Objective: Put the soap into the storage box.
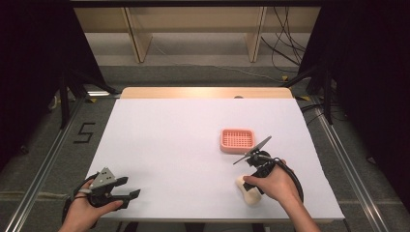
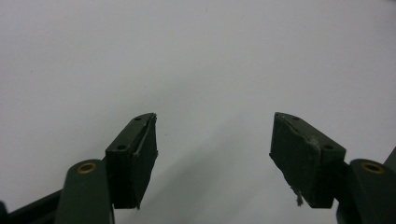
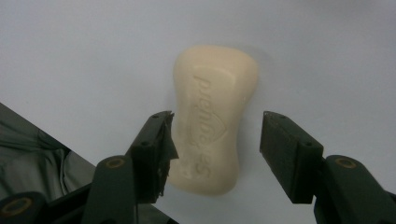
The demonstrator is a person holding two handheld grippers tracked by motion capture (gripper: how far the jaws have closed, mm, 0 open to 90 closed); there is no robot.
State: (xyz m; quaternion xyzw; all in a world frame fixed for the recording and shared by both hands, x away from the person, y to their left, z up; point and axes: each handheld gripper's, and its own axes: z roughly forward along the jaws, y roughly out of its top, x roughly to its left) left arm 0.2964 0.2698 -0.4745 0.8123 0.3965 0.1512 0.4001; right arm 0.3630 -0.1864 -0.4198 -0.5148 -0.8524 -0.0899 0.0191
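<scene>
The right claw (image 3: 215,140) is wide open over a cream bar of soap (image 3: 214,116), one jaw on each side of it and not squeezing it. The soap lies flat on the white desk (image 1: 169,140) near the front edge, and a pink soap dish (image 1: 237,140) sits close by, farther back. The left claw (image 2: 212,140) is open too, holding nothing, over bare desk at the front left.

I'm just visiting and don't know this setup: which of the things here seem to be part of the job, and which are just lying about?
Likely part of the job (my guess):
- cream soap bar, between the open jaws of the right tool
- pink slatted soap dish, empty
- left tool, open over bare white table

Just lying about:
- cables on the floor
- wooden shelving behind
</scene>
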